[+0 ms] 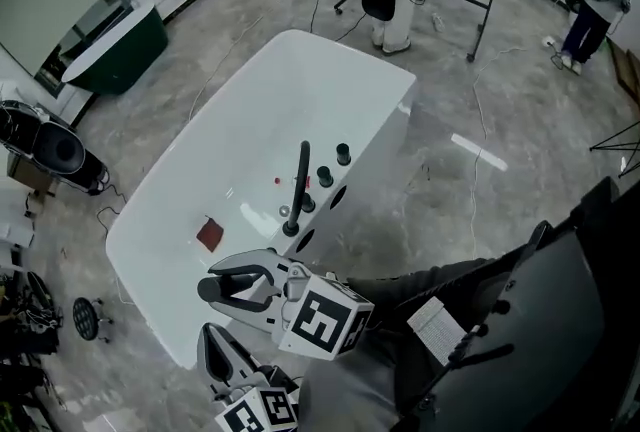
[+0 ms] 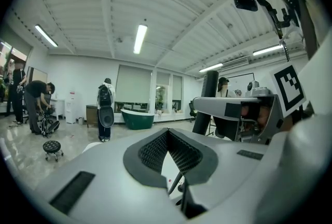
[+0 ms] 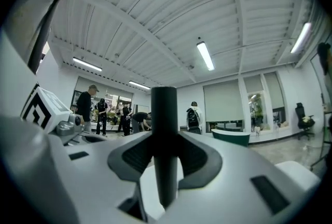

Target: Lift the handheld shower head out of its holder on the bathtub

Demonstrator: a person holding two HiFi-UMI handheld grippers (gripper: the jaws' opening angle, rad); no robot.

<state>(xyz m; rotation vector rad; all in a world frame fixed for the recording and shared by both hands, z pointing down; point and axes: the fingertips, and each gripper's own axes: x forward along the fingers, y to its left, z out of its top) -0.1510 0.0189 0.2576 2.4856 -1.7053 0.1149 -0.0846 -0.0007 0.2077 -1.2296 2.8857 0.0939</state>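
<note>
Shower head (image 1: 301, 182): black stick, upright in holder (image 1: 291, 227) on bathtub (image 1: 280, 80) right rim. Right gripper (image 1: 212, 282): jaws wide apart, stick framed between, unclamped. Left gripper (image 2: 167, 135): jaws together, empty. Probably rigid, light, slick; clamp mid-shaft, pull straight up.

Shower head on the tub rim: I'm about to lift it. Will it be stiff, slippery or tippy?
The shower head looks like a rigid slim wand, probably stiff and light. Its smooth round shaft may slip. Standing tall in the holder, it could tilt if pulled sideways.
</note>
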